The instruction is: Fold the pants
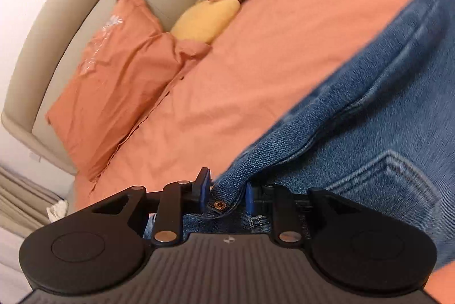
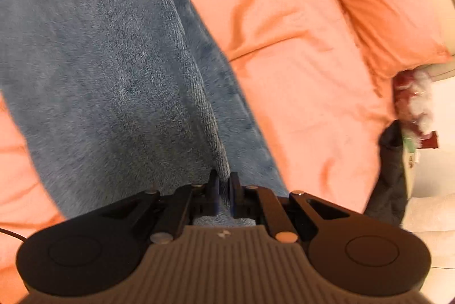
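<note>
The left gripper is clamped on the waistband corner of the blue denim pants, its blue pads pinching the cloth right beside a copper rivet; a back pocket with double stitching lies just to the side of the grasp. From there the pants stretch away across the orange bed cover, toward the side of the bed rather than its head. At the head of the bed, two orange pillows lean against a beige headboard, with a yellow cushion tucked between them. The right gripper is closed on a seamed edge of the pants, the thick seam running straight out from between its pads over the orange bed cover. An orange pillow sits at the far corner of the bed in this view. Past the edge of the bed hang a dark cloth and a red-and-white bundle that is too blurred to identify.
</note>
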Demonstrator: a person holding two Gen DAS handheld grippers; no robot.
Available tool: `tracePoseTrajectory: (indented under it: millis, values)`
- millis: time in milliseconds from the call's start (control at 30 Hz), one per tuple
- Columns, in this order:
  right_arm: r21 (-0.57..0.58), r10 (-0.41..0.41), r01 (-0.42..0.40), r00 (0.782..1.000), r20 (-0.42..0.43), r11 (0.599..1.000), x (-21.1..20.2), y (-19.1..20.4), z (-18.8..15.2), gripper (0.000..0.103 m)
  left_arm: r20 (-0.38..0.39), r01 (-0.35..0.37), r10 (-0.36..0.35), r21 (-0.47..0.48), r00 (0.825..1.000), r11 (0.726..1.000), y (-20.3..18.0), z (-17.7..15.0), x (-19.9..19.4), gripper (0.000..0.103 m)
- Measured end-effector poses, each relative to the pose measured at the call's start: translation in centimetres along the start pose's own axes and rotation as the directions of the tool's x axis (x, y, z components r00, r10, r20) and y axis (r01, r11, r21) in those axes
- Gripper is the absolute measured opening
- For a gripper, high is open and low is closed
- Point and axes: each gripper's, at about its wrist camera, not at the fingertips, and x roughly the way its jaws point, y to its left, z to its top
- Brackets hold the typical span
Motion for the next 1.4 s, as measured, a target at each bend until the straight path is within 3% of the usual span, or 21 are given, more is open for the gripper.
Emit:
tracePoseTrajectory:
  millis: [167, 233, 367, 500, 700, 833, 933, 1033, 1233, 1333, 1400]
  values:
    - [0.021, -0.057, 0.057, 0.998, -0.011, 0.998, -2.2, -1.1, 0.4, 0.000, -0.003, 0.011, -0.011, 0.005, 1.000, 1.000, 1.8, 2.2, -0.5, 0.028]
    - [0.061, -0.050, 0.052, 0.998, -0.049, 0.997, -1.0, -1.8, 0.5, 0.000, -0.028, 0.019, -0.019, -0.002, 0.999, 1.000, 2.0, 3.6, 1.1, 0.028]
    - [-0.003, -0.054, 0.054, 0.991, -0.121, 0.999, 3.2, 0.1, 2.3, 0.000, -0.172, 0.076, -0.059, 0.097, 0.983, 0.992, -0.5, 4.5, 6.5, 0.028]
    - [-0.006, -0.078, 0.078, 0.983, -0.164, 0.997, 7.5, 1.0, 3.5, 0.000, -0.226, 0.101, -0.067, 0.141, 0.972, 0.985, -2.4, 4.6, 10.3, 0.030]
    - [0.011, -0.028, 0.030, 0.985, -0.170, 0.999, 10.8, 1.2, 2.8, 0.001, -0.205, 0.162, -0.149, 0.048, 0.967, 0.986, -1.6, 3.0, 12.3, 0.030]
    - [0.041, -0.001, 0.008, 0.986, -0.165, 0.999, 11.8, 0.2, 2.7, 0.001, -0.219, 0.202, -0.201, -0.019, 0.955, 0.979, -0.4, 3.3, 13.0, 0.030]
    - [0.040, 0.005, 0.001, 0.989, -0.147, 0.999, 11.3, -0.7, 2.2, 0.001, -0.178, 0.187, -0.182, 0.011, 0.967, 0.982, 0.2, 3.9, 11.3, 0.029]
    - [0.097, 0.004, 0.008, 0.993, -0.122, 0.995, 9.8, -1.8, 1.8, 0.000, -0.165, 0.206, -0.209, -0.038, 0.964, 0.978, 1.7, 4.5, 10.2, 0.029]
    - [0.099, -0.067, 0.083, 0.986, -0.155, 0.992, 10.7, 0.2, 2.6, 0.000, -0.247, 0.175, -0.173, -0.011, 0.953, 0.984, -0.9, 4.6, 13.6, 0.031]
    - [0.091, -0.078, 0.094, 0.983, -0.169, 0.991, 10.8, 1.3, 2.6, 0.001, -0.229, 0.126, -0.107, 0.070, 0.968, 0.990, -1.7, 4.1, 13.6, 0.053]
    - [0.095, -0.081, 0.098, 0.982, -0.172, 0.991, 11.1, 1.4, 2.7, 0.001, -0.210, 0.130, -0.115, 0.062, 0.971, 0.990, -0.5, 4.1, 12.8, 0.073]
